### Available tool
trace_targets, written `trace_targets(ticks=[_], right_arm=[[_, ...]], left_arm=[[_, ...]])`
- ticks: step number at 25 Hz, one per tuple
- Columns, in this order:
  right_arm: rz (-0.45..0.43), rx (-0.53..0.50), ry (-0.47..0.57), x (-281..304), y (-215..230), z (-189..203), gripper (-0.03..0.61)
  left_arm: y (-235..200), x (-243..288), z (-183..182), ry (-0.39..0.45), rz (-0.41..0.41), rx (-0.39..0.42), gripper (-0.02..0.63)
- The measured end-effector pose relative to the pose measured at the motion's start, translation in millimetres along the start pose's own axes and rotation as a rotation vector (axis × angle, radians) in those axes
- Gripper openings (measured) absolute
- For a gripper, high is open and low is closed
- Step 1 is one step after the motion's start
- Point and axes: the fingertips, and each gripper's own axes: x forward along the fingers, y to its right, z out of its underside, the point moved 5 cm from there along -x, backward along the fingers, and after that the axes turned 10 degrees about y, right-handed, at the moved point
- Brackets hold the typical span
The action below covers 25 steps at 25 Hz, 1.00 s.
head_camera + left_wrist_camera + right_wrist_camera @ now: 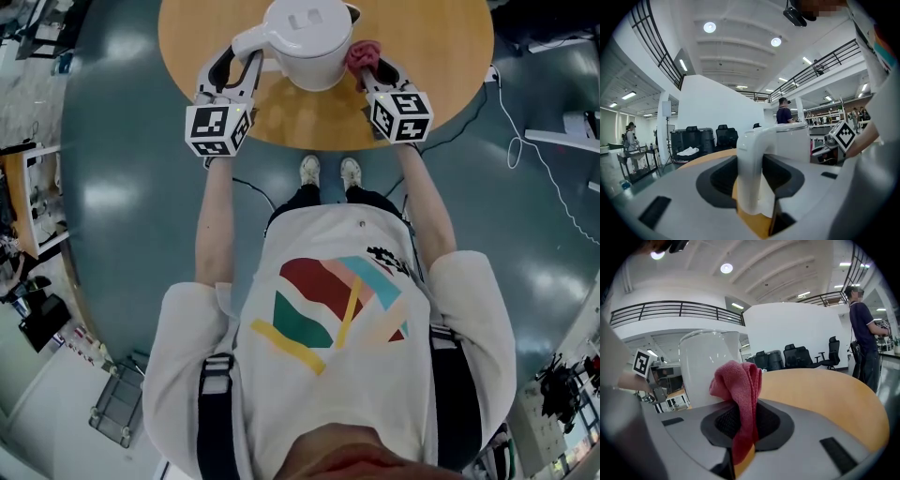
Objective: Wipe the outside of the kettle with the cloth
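Observation:
A white kettle (pixel 307 42) stands on the round wooden table (pixel 441 56), its handle (pixel 248 39) pointing left. My left gripper (pixel 242 64) is shut on that handle (pixel 752 164), which stands upright between the jaws with the kettle body (pixel 794 140) just beyond. My right gripper (pixel 367 73) is shut on a red cloth (pixel 361 53), held against the kettle's right side. In the right gripper view the cloth (pixel 740 394) hangs bunched from the jaws and touches the kettle wall (pixel 705 366).
The table's near edge runs just below both grippers. The person's shoes (pixel 328 172) stand on the grey floor under it. White cables (pixel 525 141) trail on the floor at right. A person (pixel 865 338) stands beyond the table, with office chairs (pixel 801 357) behind.

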Motion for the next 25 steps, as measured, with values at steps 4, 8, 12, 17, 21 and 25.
trace_targets(ticks=[4, 8, 12, 17, 21, 25], right_arm=[[0.021, 0.049, 0.012, -8, -2, 1, 0.044], [-0.014, 0.064, -0.028, -37, -30, 21, 0.044], [-0.104, 0.011, -0.087, -51, -80, 45, 0.044], [-0.141, 0.007, -0.073, -20, -135, 59, 0.044], [-0.166, -0.044, -0.05, 20, -171, 68, 0.044], [-0.123, -0.057, -0.046, 40, -166, 79, 0.044]], left_arm=[[-1, -1, -1, 0.005, 0.0, 0.003, 0.207], [0, -5, -3, 0.009, -0.002, 0.007, 0.207], [-1, -6, -4, 0.001, 0.006, 0.005, 0.207], [-5, -13, -5, -0.006, 0.05, 0.006, 0.207], [-7, -16, -2, 0.001, 0.086, 0.012, 0.204], [5, -8, 2, 0.0, 0.102, 0.006, 0.204]])
